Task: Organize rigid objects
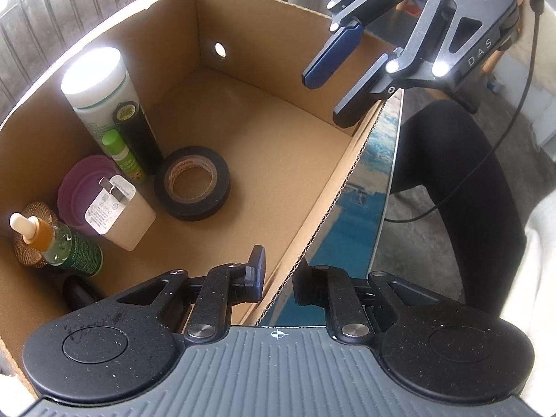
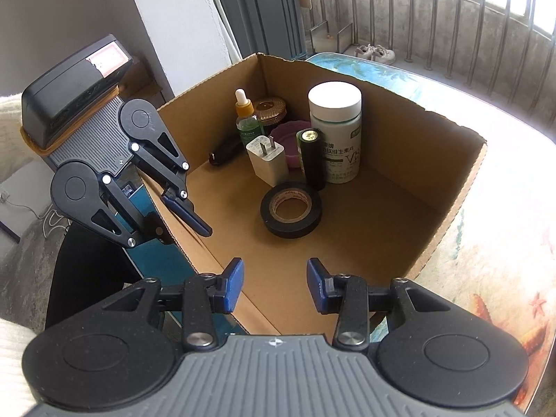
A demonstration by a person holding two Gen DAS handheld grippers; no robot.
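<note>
An open cardboard box holds a black tape roll, a white pill bottle, a black cylinder, a white charger plug, a dropper bottle, a purple lid, a green tube and a gold-brown lid. My left gripper straddles the box's side wall, one finger inside and one outside, jaws apart. My right gripper is open and empty above the box's near edge.
The box stands on a table with a blue sea-pattern cloth. A small black object lies in the box's far corner. A person's dark-clad leg is beside the table. A railing stands behind.
</note>
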